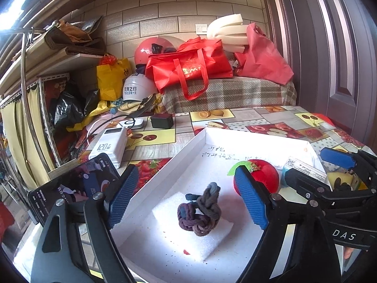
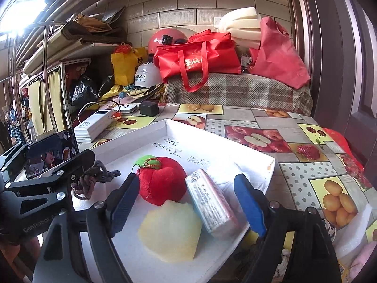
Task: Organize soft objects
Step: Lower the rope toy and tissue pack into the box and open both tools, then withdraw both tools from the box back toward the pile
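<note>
Both our left gripper (image 1: 188, 195) and right gripper (image 2: 186, 202) gape wide, empty; closing carelessly, we risk dragging the foam pad (image 1: 192, 228) along with the knotted rope (image 1: 200, 211).

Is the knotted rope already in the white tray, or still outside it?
In. The knotted rope sits on a white foam pad inside the white tray, between the open left hand-held gripper fingers, not gripped.
</note>
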The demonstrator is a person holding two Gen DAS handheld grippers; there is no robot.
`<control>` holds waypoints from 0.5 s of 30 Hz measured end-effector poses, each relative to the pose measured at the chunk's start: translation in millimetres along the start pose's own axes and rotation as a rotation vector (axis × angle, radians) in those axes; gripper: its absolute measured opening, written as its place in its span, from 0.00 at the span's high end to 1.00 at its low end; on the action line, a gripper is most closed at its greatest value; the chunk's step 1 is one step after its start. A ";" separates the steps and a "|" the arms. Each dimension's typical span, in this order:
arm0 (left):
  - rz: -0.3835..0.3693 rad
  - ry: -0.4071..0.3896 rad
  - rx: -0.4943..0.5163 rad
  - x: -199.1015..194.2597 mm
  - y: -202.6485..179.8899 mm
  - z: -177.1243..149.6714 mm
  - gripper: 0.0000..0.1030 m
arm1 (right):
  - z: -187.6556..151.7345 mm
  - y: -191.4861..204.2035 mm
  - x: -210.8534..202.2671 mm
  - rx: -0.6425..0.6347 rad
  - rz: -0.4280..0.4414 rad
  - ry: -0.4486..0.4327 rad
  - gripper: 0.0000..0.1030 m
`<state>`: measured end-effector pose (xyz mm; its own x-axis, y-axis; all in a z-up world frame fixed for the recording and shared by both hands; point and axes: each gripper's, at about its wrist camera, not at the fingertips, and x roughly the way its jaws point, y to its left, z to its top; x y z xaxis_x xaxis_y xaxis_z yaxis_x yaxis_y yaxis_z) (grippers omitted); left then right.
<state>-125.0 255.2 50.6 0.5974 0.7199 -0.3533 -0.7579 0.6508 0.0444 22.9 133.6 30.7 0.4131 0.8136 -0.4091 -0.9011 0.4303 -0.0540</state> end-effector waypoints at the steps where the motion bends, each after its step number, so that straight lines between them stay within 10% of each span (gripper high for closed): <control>1: 0.008 -0.003 -0.016 -0.7 3.5 -0.2 0.11 | 0.0 -1.0 -0.9 0.006 -0.012 -0.005 0.11; 2: 0.014 -0.005 -0.033 -0.9 7.0 -0.4 0.05 | 0.0 -3.4 -1.2 0.018 -0.022 -0.007 0.00; 15: 0.021 -0.028 -0.043 -4.5 9.0 -1.3 0.00 | -0.7 -5.8 -11.3 0.036 -0.049 -0.067 0.00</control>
<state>-134.9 257.5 51.4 0.5877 0.7404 -0.3262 -0.7809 0.6246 0.0109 23.4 121.6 34.9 0.4654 0.8151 -0.3450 -0.8748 0.4828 -0.0393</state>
